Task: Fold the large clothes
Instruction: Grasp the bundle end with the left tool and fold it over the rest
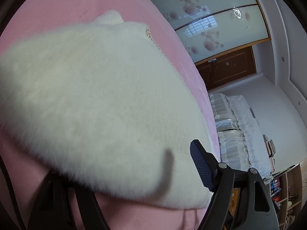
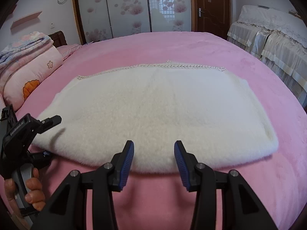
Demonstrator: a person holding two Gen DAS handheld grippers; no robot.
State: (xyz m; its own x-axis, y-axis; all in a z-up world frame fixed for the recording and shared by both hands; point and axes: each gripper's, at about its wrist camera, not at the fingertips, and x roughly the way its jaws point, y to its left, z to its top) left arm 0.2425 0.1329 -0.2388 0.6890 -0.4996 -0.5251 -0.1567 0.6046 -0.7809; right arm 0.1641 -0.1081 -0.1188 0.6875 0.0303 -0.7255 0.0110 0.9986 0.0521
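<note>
The right gripper (image 2: 153,153) has its jaws apart with nothing between them, the ribbed blue pads poised just over the near edge of the white garment (image 2: 153,111). The left gripper (image 2: 44,134) also stands with jaws wide and empty: in the right wrist view one finger reaches over the garment's near left corner while the other sits low beside the bed surface, so the corner seems to lie in the gap, ungripped. In the left wrist view only one blue pad (image 1: 201,166) shows clearly, just beside the fleece edge. A hand (image 2: 28,189) wraps the left handle.

Both tools seem placed along the same near hem, probably so the two points can be pinched together and lifted for a fold away from the person.

The garment is thick, fluffy, cream-white, like sherpa fleece, lying flat as a broad rounded rectangle on the pink bed (image 2: 211,49). Its far edge carries a braided knit trim (image 2: 180,66). The bed cover looks plush and matte, so the fleece may drag on it. A folded pink quilt (image 2: 28,72) lies well apart at the left
</note>
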